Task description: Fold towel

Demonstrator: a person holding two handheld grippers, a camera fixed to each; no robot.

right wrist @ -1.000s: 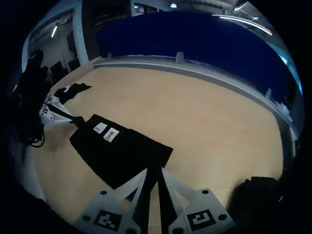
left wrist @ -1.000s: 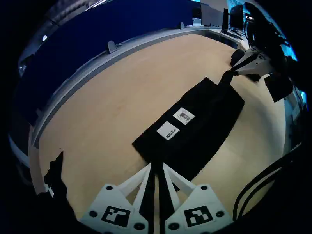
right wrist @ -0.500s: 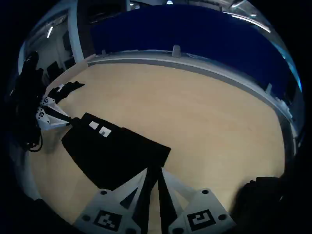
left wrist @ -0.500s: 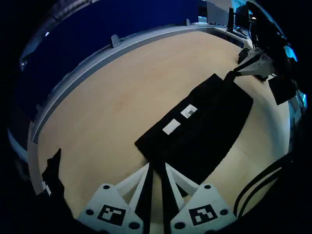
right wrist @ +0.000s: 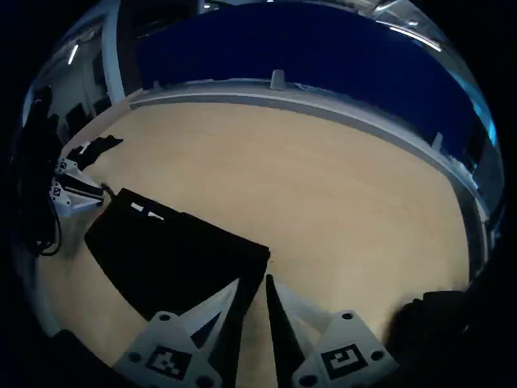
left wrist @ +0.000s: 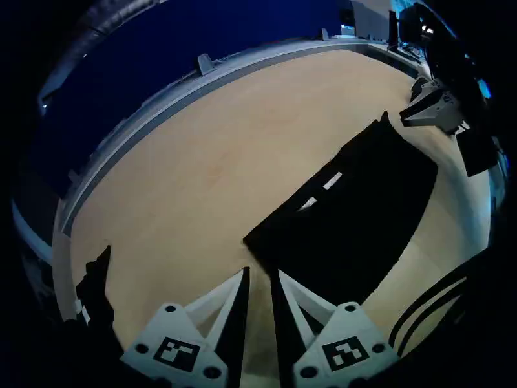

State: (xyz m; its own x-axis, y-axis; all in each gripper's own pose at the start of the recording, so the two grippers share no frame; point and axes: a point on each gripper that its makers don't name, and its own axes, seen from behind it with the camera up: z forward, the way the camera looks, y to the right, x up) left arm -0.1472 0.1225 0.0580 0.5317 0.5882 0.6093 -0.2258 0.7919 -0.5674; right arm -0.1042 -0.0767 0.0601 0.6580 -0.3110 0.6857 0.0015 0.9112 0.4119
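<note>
A black towel (left wrist: 362, 213) lies flat on the light wooden table (left wrist: 213, 161), with thin white labels (left wrist: 323, 186) near its far edge. My left gripper (left wrist: 260, 277) stands open just short of the towel's near corner, bare wood showing between its fingers. In the right gripper view the towel (right wrist: 168, 258) spreads to the left, and my right gripper (right wrist: 253, 283) is open beside its near corner. Each gripper also appears at the towel's far end from the other: the right gripper (left wrist: 404, 116) and the left gripper (right wrist: 100, 193), both off the cloth.
A blue partition (right wrist: 310, 58) and a grey rail (left wrist: 194, 87) run along the table's far edge. Another dark cloth (right wrist: 97, 145) lies at the table's end, a dark object (right wrist: 433, 317) sits at bottom right, and cables (left wrist: 426, 304) hang nearby. A person in dark clothes (left wrist: 452, 58) holds the grippers.
Both grippers were shut on the towel's corners; they have let go and opened, pulling back slightly. The towel has settled flat and its labels now look thinner.
</note>
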